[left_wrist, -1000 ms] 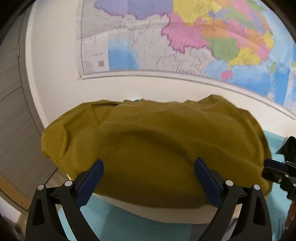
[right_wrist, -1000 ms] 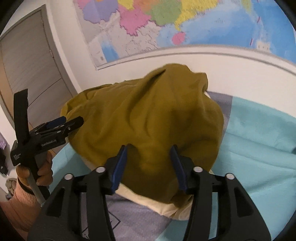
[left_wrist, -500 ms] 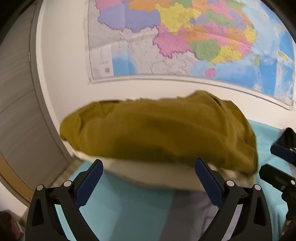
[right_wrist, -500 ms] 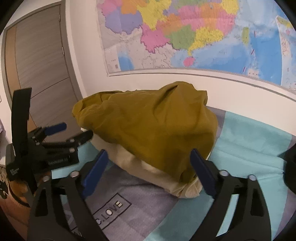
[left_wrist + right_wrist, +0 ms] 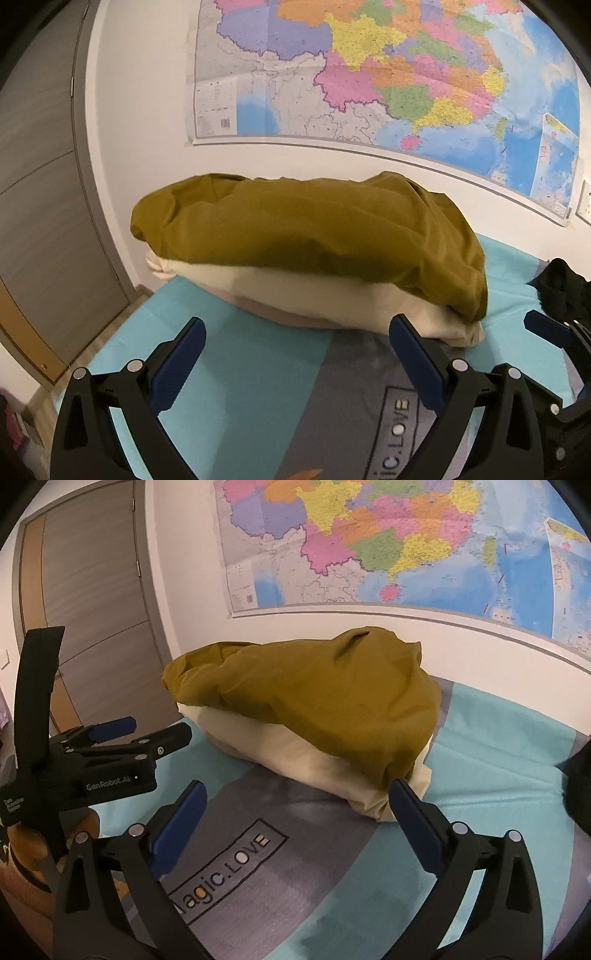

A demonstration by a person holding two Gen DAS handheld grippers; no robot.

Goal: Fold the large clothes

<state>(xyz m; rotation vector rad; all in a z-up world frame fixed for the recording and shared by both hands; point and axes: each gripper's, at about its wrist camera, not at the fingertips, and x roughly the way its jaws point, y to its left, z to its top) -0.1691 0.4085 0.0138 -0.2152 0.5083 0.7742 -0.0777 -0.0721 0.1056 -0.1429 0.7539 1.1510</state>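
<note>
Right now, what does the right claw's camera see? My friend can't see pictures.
A mustard-yellow garment lies folded on top of a cream one on a teal and grey bed cover. The right claw is opening, nothing between its jaws, and the left claw is at the left. A map hangs behind.

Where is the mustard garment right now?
In both wrist views the mustard garment lies mid-frame on a cream bundle, on the teal bedcover below the wall map.
</note>
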